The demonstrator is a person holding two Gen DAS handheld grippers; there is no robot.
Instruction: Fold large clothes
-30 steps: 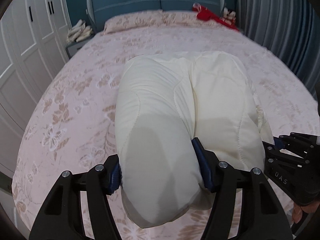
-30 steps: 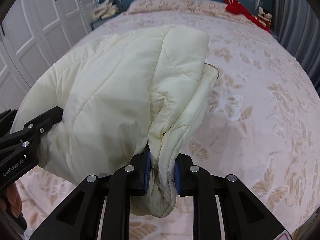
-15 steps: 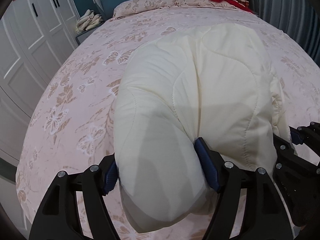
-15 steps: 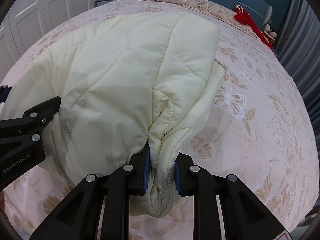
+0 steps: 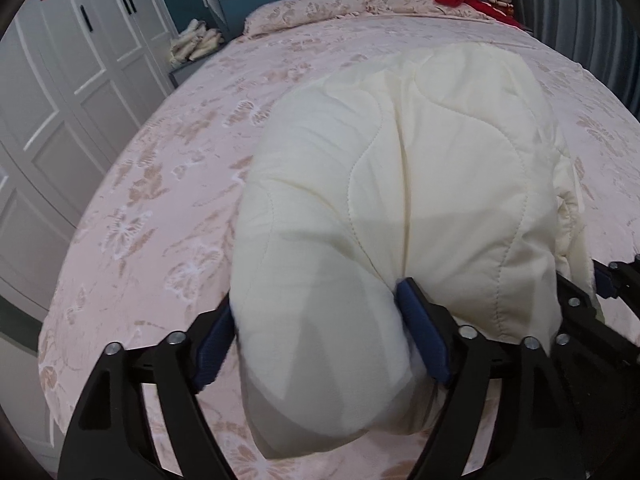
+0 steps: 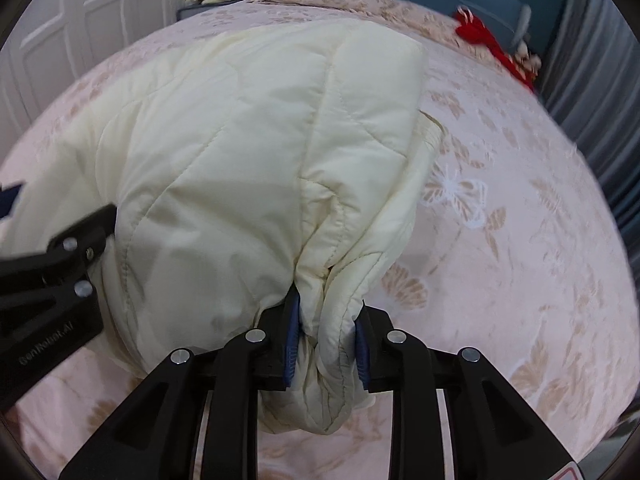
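A: Moved since 1 s back: cream quilted puffy coat point(image 5: 420, 184) fills more of both views, far edge now nearer the pillows at top of frame. Looks carried fwd over the pink floral bedspread point(image 5: 168, 200).

B: Claws?

A: Left gripper point(image 5: 320, 336) clamped on a fat roll of the coat, bottom centre of left view, blue pads point(image 5: 422, 332) wide apart w/ padding bulging between. Right gripper point(image 6: 326, 344) pinched tight on a bunched edge, bottom centre of right view. Both holding cloth, neither open.

B: Where's the coat?

A: Centre of both frames, near end lifted in the claws, rest draped toward the bed. Can't tell if the far end touches the sheet.

B: Doing the step well?

A: My read: mid-fold, bringing the held edge over. Keep both claws level and same pace so the edge lands square; lower before release, padding springs back. Left grip is bulky, could slip.

B: Other diffs?

A: Red cloth point(image 6: 492, 48) shifted in frame, upper right in right view; some blur now. White wardrobe doors point(image 5: 80, 80) upper left, same.
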